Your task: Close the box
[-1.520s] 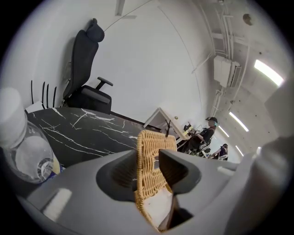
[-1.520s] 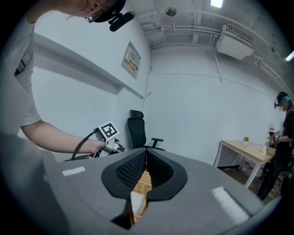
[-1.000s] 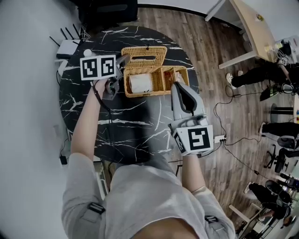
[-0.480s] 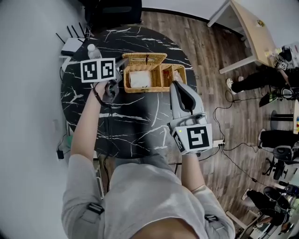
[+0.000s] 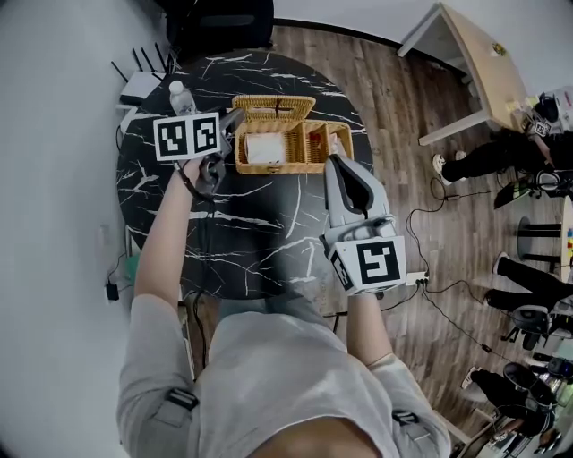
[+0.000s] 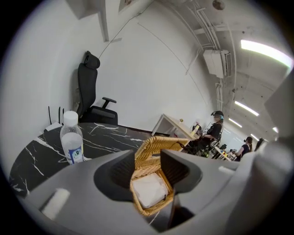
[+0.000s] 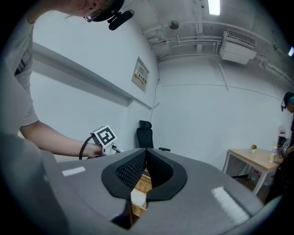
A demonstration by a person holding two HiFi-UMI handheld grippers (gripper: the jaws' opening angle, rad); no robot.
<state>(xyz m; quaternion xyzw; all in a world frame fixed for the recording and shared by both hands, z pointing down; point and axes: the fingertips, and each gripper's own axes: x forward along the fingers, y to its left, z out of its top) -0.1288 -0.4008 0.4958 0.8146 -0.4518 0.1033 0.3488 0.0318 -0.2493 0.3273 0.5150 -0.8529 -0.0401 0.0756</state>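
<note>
The wicker box [image 5: 313, 161] stands on the far side of the round black marble table [image 5: 260, 233]. Its lid [image 5: 273, 108] is raised along the back edge. A white packet [image 5: 266, 148] lies in the left compartment. My left gripper [image 5: 235, 121] is at the lid's left end. In the left gripper view its jaws [image 6: 147, 156] are opening. The lid [image 6: 158, 143] and the packet [image 6: 148, 189] show through the gap, and the pads do not press on them. My right gripper [image 5: 336, 159] sits at the box's front right with its tips [image 7: 146, 151] together, holding nothing.
A water bottle [image 5: 182, 97] stands left of the box, also seen in the left gripper view [image 6: 72, 137]. A white router [image 5: 141, 87] and a black office chair [image 5: 215, 22] lie beyond the table. A wooden desk [image 5: 483, 63] and seated people are at the right.
The lid shows less of its face than a second ago, as if tipped further over the box. Both grippers have stayed by the box.
</note>
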